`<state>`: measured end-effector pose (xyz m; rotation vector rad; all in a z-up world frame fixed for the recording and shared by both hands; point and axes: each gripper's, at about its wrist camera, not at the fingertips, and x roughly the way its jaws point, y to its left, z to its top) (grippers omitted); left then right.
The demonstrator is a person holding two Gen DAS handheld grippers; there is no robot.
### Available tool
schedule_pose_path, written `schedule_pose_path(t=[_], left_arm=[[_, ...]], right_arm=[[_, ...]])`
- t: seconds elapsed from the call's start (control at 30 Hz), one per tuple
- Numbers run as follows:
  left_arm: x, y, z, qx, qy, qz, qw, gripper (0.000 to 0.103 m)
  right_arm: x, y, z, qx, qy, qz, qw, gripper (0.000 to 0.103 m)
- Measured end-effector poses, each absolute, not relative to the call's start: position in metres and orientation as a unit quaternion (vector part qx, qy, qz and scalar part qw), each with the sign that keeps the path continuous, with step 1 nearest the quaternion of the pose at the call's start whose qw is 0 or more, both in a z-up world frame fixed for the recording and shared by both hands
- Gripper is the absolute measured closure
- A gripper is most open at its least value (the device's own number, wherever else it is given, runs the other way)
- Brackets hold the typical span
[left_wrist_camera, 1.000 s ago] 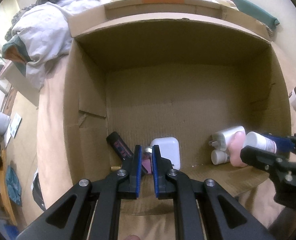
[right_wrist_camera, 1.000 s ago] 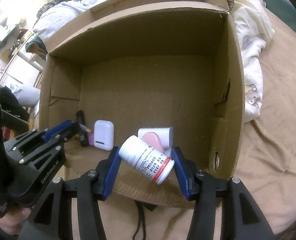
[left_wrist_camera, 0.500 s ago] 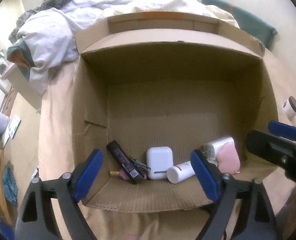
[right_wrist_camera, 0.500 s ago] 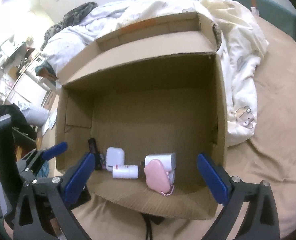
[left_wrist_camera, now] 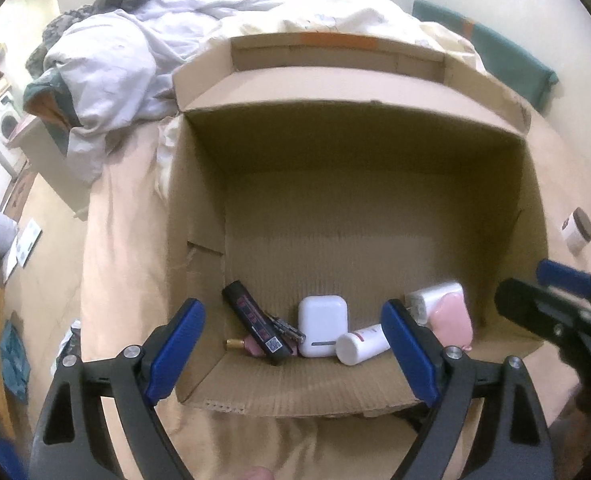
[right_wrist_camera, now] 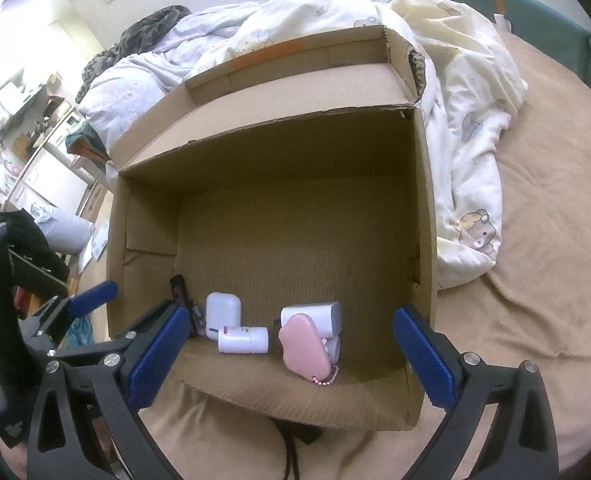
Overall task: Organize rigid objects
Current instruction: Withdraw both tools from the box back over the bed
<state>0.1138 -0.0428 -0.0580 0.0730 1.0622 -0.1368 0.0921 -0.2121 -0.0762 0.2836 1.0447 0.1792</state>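
Observation:
An open cardboard box (left_wrist_camera: pixel 199 240) lies on the tan bed cover. Along its near wall lie a black stick-shaped device (left_wrist_camera: pixel 255 322), a white earbud case (left_wrist_camera: pixel 321 326), a white pill bottle (left_wrist_camera: pixel 361 346) on its side, a white charger (left_wrist_camera: pixel 435 300) and a pink heart-shaped case (left_wrist_camera: pixel 453 316). My left gripper (left_wrist_camera: pixel 291 306) hangs open above the box's near left, holding nothing. My right gripper (right_wrist_camera: pixel 291 312) is wide open above the near edge, over the pill bottle (right_wrist_camera: pixel 242 340) and pink case (right_wrist_camera: pixel 303 346), touching neither. The earbud case (right_wrist_camera: pixel 223 314) lies left of the bottle.
A crumpled white duvet (right_wrist_camera: pixel 455 100) is heaped behind and to the right of the box (right_wrist_camera: pixel 423 200). A small dark-lidded jar (left_wrist_camera: pixel 577 234) stands on the bed cover to the right. A black cable (right_wrist_camera: pixel 291 440) runs out under the box's front. Furniture crowds the floor at left.
Both grippers went from shut to wide open and rose a little. The right one let go of the white pill bottle, which now lies on the box floor beside the earbud case.

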Motion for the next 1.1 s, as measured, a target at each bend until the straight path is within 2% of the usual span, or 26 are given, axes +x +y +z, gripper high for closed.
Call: schedule_pose_path(t=[0.3,0.63,1.1], left_arm=[[0.111,-0.038,-0.039,0.035,0.524,-0.063,0.849,0.014],[0.092,-0.023,-0.02,0.041,0.517,-0.047,0.854,0.014],[0.072,0.007,-0.041,0.028,0.537,-0.022,0.843,0.015]], right_arm=[[0.083,-0.221,-0.059,0.187,0.485,0.095,0.849,0.0],[0.069,-0.234,-0.055,0.182,0.494,0.062,0.848,0.0],[0.034,-0.246,-0.068,0.197,0.521,0.054,0.829,0.0]])
